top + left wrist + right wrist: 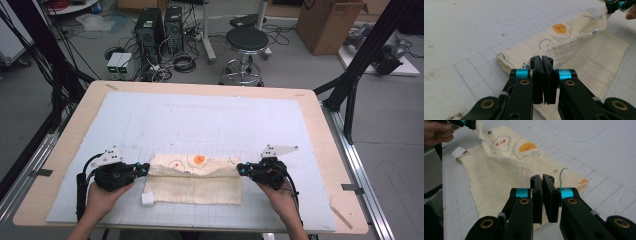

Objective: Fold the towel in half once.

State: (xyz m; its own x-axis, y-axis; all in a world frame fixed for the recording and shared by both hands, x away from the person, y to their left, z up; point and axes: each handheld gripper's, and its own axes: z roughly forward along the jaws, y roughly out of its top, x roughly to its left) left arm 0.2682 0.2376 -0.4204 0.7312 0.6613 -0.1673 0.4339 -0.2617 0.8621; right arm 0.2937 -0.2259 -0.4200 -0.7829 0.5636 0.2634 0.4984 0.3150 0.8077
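Two grippers at work, one per hand, near edge of the table [60, 165]. Left gripper [145, 169] at about 8 o'clock from table centre, jaws pressed together on the left corner of the cloth [197, 182]; right gripper [241, 170] at about 4 o'clock, jaws likewise pinching the right corner. The cloth, cream with an orange blob [199, 159] and line drawings, lies at 6 o'clock on the gridded white mat [200, 120], its white tag [148, 198] at the near left corner. The pinched edge is lifted slightly, with one layer raised off the layer below, as the left gripper view shows. Judged step: a fold in hand, the top layer held at both corners. Next move probably calls for carrying both corners together, level and taut, so the edge lands square. Open room: bare mat runs wide toward 12 o'clock; less to spare toward the near edge. Beyond the table, a stool [246, 42] and computer towers [159, 27] on the floor.
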